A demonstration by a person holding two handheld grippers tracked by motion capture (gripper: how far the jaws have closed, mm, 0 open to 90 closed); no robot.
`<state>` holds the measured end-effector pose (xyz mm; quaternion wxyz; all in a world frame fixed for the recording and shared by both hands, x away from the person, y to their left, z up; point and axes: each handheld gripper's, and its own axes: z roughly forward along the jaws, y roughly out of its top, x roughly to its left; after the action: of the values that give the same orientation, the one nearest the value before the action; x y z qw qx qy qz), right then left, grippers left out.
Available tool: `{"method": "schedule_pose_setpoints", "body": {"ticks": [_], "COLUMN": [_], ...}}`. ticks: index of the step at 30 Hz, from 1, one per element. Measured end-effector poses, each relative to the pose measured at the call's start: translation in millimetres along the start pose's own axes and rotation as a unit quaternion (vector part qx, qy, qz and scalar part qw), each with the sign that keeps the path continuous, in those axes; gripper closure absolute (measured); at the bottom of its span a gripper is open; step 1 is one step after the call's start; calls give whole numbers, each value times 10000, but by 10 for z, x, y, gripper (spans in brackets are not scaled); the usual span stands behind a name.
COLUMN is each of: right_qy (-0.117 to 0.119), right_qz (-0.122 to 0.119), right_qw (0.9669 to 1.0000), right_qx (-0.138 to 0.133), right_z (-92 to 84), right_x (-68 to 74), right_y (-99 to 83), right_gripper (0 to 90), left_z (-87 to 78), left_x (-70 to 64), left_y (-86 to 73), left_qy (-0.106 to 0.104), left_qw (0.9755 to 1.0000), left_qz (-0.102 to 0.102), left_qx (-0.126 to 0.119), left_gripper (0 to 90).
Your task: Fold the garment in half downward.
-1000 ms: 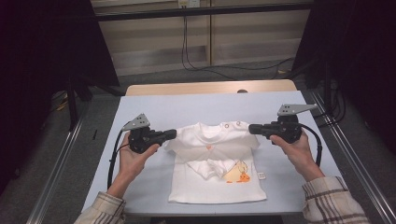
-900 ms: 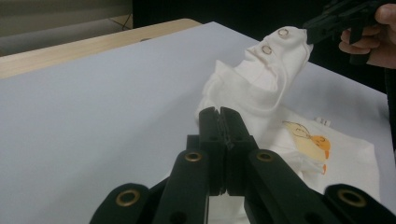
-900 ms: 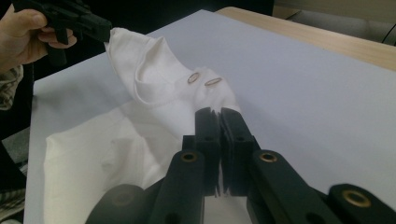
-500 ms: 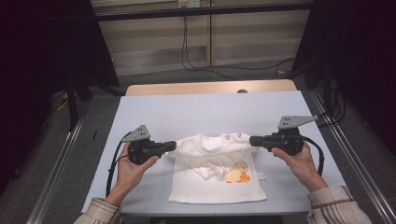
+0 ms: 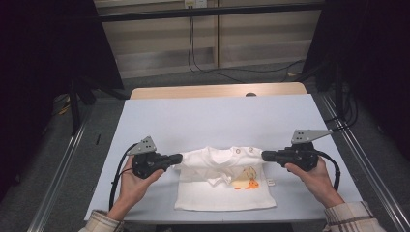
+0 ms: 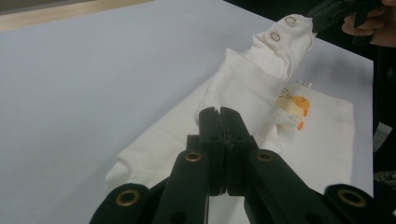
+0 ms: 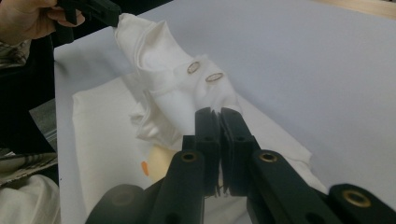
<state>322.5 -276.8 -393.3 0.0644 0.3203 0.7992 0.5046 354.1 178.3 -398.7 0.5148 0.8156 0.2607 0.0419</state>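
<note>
A small white T-shirt (image 5: 225,193) with an orange duck print (image 5: 246,179) lies at the near edge of the pale blue table (image 5: 217,116). Its top edge, with two snap buttons (image 5: 244,150), is lifted and stretched between both grippers. My left gripper (image 5: 180,158) is shut on the shirt's left shoulder; in the left gripper view its jaws (image 6: 219,112) pinch the white cloth (image 6: 261,79). On the other shoulder my right gripper (image 5: 263,155) is shut as well, and the right gripper view has its tips (image 7: 215,113) clamped on cloth (image 7: 159,60) below the snaps (image 7: 205,72).
A wooden strip (image 5: 217,90) borders the table's far edge. Metal rails (image 5: 358,164) run along both sides above grey floor, and cables (image 5: 193,53) hang at the back. The far half of the table is bare. A small label (image 5: 270,182) sticks out at the shirt's right side.
Both grippers have moved toward the person and slightly down, drawing the shirt's top edge with them over its lower part. Both stay shut on the shoulders.
</note>
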Motion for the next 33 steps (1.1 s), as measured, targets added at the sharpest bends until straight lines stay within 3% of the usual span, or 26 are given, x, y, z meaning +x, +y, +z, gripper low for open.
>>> {"method": "schedule_pose_setpoints", "body": {"ticks": [19, 33], "right_qy": [102, 154], "right_qz": [11, 20], "right_qw": [9999, 9997], "right_qx": [104, 204], "right_z": [-47, -53], "right_x": [111, 177], "right_y": [-146, -230], "right_gripper": [863, 863], "left_z": [-76, -79], "left_x": [-139, -185], "left_y": [-134, -241], "left_qy": [-158, -237], "left_qw": [9999, 9995], "left_qz": [-69, -86], "left_qx": [-4, 206], "left_gripper": [891, 891]}}
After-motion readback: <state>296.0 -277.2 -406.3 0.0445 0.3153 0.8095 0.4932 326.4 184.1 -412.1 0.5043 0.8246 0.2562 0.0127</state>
